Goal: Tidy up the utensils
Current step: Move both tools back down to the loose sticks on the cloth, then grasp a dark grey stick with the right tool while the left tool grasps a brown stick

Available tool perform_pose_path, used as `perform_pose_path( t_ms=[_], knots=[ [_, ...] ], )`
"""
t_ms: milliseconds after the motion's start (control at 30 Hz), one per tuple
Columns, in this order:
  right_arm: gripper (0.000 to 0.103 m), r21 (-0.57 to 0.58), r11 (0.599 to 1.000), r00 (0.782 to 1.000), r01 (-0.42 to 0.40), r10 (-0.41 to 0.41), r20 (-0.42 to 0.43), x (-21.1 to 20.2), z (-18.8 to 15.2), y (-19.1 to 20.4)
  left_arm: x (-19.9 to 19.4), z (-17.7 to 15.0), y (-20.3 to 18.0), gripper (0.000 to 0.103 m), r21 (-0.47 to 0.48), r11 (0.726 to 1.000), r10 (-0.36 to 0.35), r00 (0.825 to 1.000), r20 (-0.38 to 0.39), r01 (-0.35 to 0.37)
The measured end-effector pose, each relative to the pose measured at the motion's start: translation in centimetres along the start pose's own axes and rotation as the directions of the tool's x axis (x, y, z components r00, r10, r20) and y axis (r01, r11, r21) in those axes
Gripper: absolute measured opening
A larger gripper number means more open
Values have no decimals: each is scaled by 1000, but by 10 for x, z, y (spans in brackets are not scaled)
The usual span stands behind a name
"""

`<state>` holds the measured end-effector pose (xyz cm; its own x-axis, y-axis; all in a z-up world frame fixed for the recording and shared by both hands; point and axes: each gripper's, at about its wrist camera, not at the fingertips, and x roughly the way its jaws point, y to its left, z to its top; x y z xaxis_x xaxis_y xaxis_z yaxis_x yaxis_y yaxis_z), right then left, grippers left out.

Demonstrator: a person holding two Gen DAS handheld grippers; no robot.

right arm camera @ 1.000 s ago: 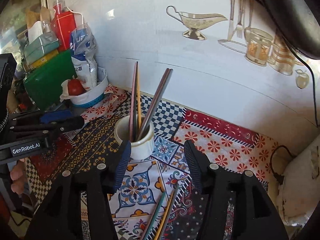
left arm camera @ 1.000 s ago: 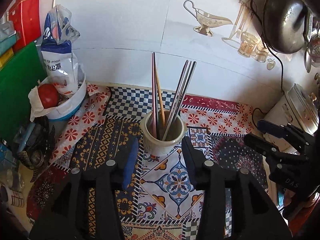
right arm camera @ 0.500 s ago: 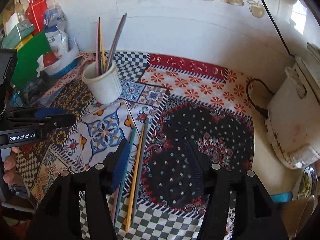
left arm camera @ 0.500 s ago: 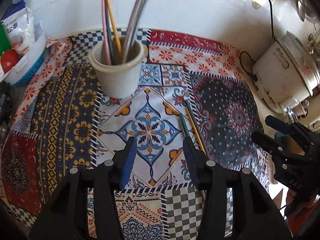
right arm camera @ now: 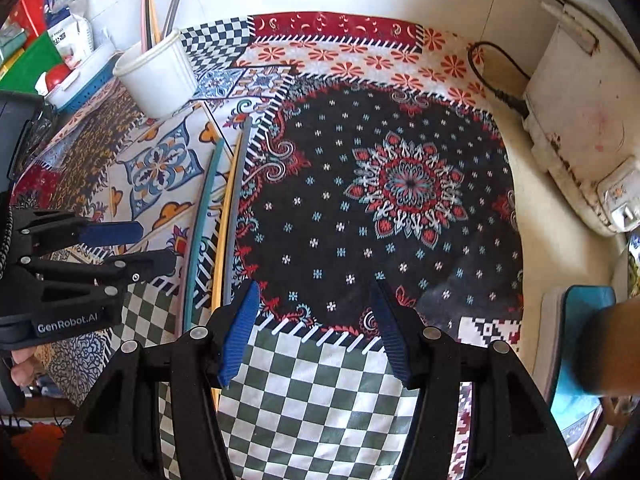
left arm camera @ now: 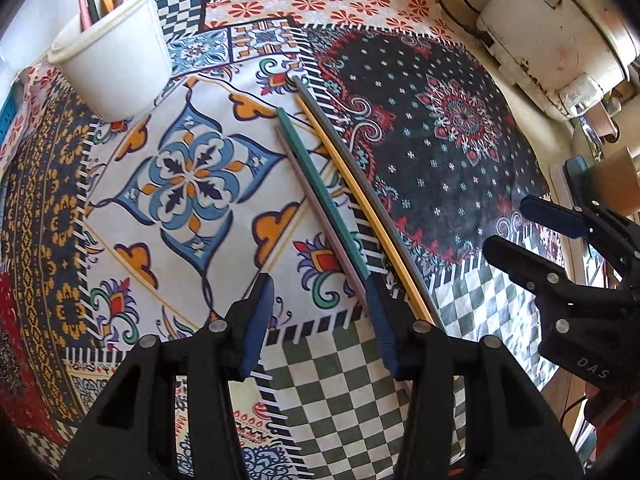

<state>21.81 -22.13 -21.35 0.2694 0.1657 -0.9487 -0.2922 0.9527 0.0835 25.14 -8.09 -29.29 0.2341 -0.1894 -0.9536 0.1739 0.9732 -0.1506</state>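
Note:
A white cup (left arm camera: 112, 60) (right arm camera: 160, 76) stands at the back left of the patterned cloth with several chopsticks upright in it. Several loose chopsticks lie side by side on the cloth: a mauve one (left arm camera: 316, 216), a green one (left arm camera: 320, 192) (right arm camera: 202, 216), a yellow one (left arm camera: 360, 200) (right arm camera: 226, 216) and a grey one (left arm camera: 360, 168) (right arm camera: 238, 208). My left gripper (left arm camera: 320, 320) (right arm camera: 156, 246) hangs open just over their near ends, which run under its right finger. To their right, my right gripper (right arm camera: 316, 320) (left arm camera: 506, 222) stands open over the dark part of the cloth, nothing between its fingers.
A white rice cooker (left arm camera: 560, 40) (right arm camera: 580, 120) with a black cord (right arm camera: 492, 80) stands at the right against the tiled wall. A blue basket (right arm camera: 80, 76) with a bag and a red round thing sits at the back left. A teal-edged object (right arm camera: 580, 340) lies at the right edge.
Both grippers have sunk and tipped down toward the cloth. The cup has slid to the upper left of both views, and the loose chopsticks now lie close under the fingers.

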Motion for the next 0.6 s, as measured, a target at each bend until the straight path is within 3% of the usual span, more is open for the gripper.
perform_pose_path(
  t_ms=[100, 233, 400, 467, 600],
  knots=[
    [54, -5, 1000, 1000, -10, 10, 1, 4, -5, 3, 6, -4, -2, 47, 0, 1000, -6, 1000, -13, 6],
    [53, 0, 999, 999, -42, 42, 7, 12, -8, 7, 7, -7, -6, 44, 37, 999, 32, 999, 29, -33],
    [34, -9, 995, 995, -102, 101, -21, 24, -8, 11, 6, -7, -4, 36, 32, 999, 37, 997, 61, -39],
    [32, -17, 993, 993, -119, 118, -31, 28, -8, 14, 5, -8, 1, 26, 29, 998, 52, 996, 65, -54],
    [29, -55, 988, 989, -147, 145, -43, 32, -5, 23, 3, -5, 11, 25, 9, 1000, 15, 999, 52, -15]
  ],
)
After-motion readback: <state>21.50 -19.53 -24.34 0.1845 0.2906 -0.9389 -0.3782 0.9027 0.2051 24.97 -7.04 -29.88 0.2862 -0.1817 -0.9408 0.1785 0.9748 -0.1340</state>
